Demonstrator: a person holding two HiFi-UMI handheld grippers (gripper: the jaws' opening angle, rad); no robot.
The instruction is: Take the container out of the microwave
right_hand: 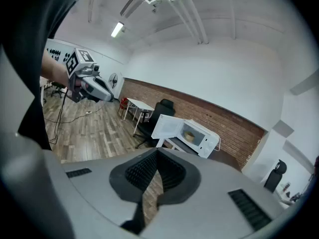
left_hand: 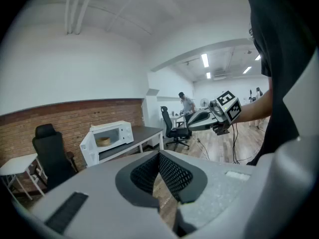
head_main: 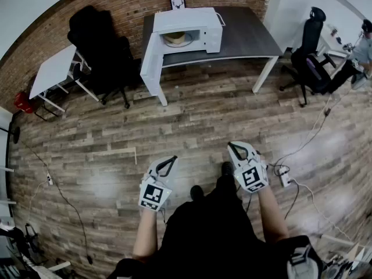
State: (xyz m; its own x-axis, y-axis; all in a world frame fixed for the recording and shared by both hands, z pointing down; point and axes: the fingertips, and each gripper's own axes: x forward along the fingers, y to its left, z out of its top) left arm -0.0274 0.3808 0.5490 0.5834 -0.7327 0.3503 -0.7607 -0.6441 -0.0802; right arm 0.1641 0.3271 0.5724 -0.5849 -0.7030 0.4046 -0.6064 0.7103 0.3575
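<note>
On the dark grey table (head_main: 247,36) against the brick wall (head_main: 125,2), the white microwave oven (head_main: 189,21) stands with its door (head_main: 152,65) swung open — the round tan container (head_main: 175,38) sits inside. Well apart from it, over the wooden plank floor (head_main: 203,115), left gripper (head_main: 168,163) and right gripper (head_main: 237,150) are both clenched — nothing between their jaws
</note>
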